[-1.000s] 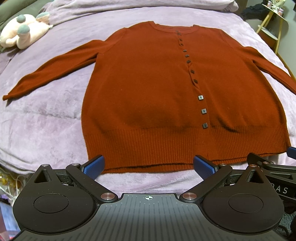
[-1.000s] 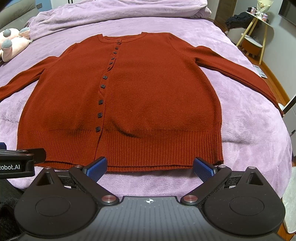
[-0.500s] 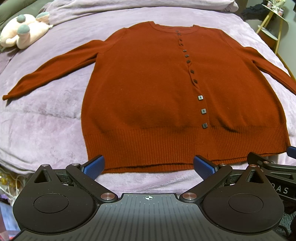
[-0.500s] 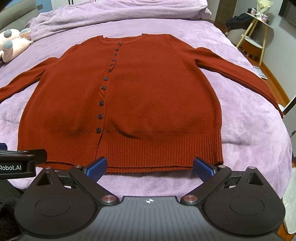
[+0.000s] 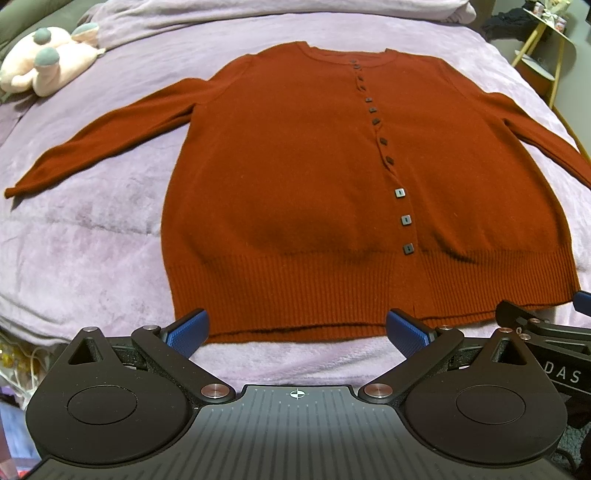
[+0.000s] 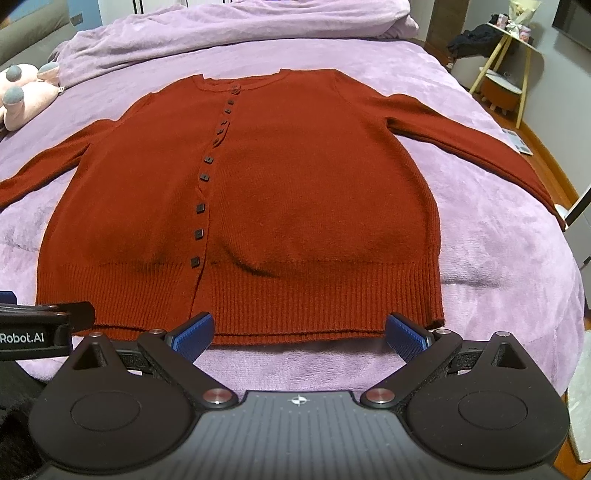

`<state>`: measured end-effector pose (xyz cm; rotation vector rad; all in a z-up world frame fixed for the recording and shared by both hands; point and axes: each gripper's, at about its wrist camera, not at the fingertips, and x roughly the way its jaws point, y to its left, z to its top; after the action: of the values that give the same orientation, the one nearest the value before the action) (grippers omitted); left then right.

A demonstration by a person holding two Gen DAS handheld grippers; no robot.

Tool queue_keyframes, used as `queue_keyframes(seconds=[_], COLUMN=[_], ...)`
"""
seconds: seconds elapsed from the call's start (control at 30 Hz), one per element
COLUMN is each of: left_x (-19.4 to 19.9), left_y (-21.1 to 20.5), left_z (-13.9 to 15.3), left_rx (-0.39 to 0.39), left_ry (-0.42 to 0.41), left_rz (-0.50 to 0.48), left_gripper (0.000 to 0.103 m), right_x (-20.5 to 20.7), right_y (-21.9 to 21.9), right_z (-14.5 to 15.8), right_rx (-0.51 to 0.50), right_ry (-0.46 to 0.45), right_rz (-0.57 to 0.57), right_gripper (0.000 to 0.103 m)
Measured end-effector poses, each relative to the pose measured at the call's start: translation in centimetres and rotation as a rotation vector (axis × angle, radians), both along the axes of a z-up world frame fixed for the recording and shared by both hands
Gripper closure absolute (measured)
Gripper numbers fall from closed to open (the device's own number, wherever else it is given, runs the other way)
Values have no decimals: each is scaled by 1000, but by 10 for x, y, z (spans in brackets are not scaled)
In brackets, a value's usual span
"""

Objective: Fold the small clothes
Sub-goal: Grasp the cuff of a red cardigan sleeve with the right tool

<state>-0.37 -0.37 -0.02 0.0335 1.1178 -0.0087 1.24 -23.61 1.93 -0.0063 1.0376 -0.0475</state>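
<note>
A rust-red buttoned cardigan (image 5: 295, 192) lies flat and face up on a purple blanket, both sleeves spread out to the sides; it also shows in the right wrist view (image 6: 295, 206). My left gripper (image 5: 297, 330) is open and empty, just in front of the hem's left half. My right gripper (image 6: 299, 334) is open and empty, just in front of the hem's right half. The right gripper's side shows at the left view's right edge (image 5: 546, 332), and the left gripper shows at the right view's left edge (image 6: 40, 325).
The purple blanket (image 5: 92, 236) covers the bed. A pink plush toy (image 5: 44, 62) lies at the far left. A folded purple duvet (image 6: 221, 26) lies at the head. A yellow-legged side table (image 6: 506, 62) stands past the bed's right side. The bed's near edge runs under both grippers.
The right wrist view has drifted slightly, so the cardigan sits a little lower in it. The left view and both grippers' openings are unchanged.
</note>
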Motion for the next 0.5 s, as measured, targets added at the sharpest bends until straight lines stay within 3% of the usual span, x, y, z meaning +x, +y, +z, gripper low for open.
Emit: queue_keyframes(seconds=[0.27, 0.33, 0.47, 0.5], left_x=[3, 4, 13, 16], left_y=[0, 3, 11, 12], left_z=[-3, -4, -4, -4], left_rx=[-12, -29, -81, -93], left_ry=[17, 15, -22, -44], left_rz=[2, 9, 16, 14], left_gripper=[0, 0, 0, 0], right_x=[0, -2, -11, -8], right_y=[-12, -23, -64, -73], right_z=[3, 6, 7, 6], right_rx=[104, 199, 371, 381], right_ry=[-46, -111, -407, -417], right_rz=[5, 11, -11, -19], right_gripper=[4, 4, 4, 4])
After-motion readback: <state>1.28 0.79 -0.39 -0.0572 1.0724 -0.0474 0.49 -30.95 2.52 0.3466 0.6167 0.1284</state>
